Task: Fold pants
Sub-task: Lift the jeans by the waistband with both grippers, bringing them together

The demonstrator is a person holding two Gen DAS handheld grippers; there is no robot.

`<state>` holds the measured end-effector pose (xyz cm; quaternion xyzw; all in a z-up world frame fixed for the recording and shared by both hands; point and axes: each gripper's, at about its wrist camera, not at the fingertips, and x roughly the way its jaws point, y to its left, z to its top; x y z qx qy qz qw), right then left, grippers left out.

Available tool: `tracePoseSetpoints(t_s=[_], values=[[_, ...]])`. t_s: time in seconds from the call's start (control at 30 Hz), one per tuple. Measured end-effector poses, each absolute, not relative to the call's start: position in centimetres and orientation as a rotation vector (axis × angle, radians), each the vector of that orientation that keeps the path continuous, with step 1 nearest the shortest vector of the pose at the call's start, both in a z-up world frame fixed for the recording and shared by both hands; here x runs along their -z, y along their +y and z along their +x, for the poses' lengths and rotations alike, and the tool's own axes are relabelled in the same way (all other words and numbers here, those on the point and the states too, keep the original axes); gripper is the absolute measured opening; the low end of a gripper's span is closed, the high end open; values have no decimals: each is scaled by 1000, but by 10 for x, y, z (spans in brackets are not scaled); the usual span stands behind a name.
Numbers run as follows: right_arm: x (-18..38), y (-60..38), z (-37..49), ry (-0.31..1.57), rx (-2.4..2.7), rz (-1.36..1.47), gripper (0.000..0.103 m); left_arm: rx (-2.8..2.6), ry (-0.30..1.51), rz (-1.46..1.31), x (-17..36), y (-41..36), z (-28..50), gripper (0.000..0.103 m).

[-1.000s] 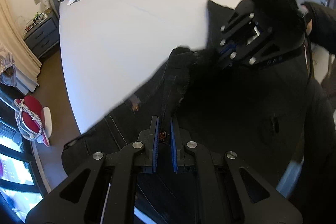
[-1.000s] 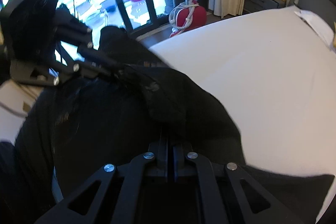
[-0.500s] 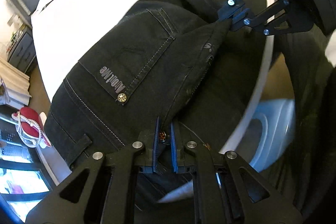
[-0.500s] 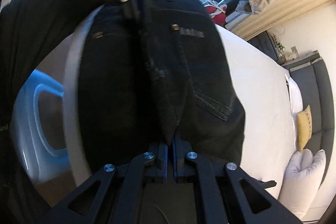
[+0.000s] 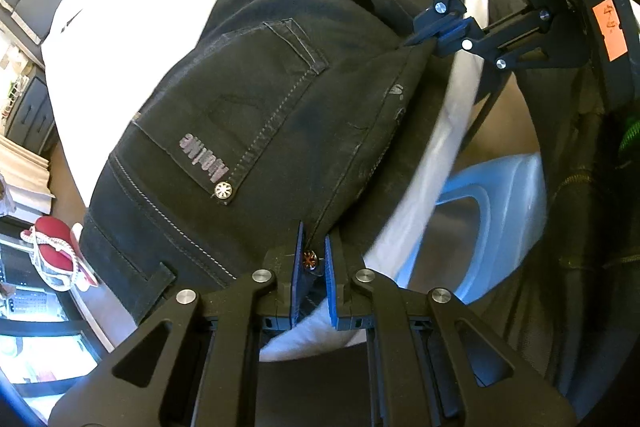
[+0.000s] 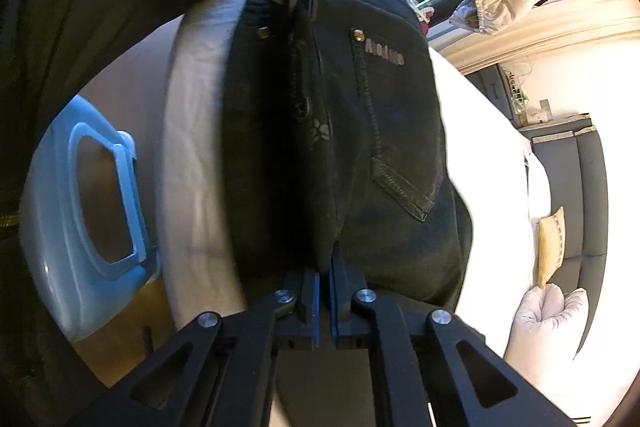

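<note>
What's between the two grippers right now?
A taut folded edge of the black pants runs from the left gripper to the right gripper, both clamped on it. Clearest in the left wrist view.

pants (image 5: 280, 115): black, grey stitching | bed (image 5: 132, 11): white | basket (image 6: 60, 267): light blue

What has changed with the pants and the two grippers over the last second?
The black pants, lifted in a bunch a second ago, have been brought down and now lie spread, back pocket up, at the edge of the bed. Unchanged: the left gripper and right gripper stay shut on the fabric; nothing was released.
</note>
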<state>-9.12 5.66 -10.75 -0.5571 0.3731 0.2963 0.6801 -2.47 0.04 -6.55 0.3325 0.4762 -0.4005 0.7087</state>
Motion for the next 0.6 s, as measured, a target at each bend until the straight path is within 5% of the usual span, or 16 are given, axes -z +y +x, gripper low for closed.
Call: tracePoseSetpoints(t_s=[0.6], values=[[122, 71, -113, 848, -626, -1294, 5, 875, 1033, 773, 78, -3, -31, 9]])
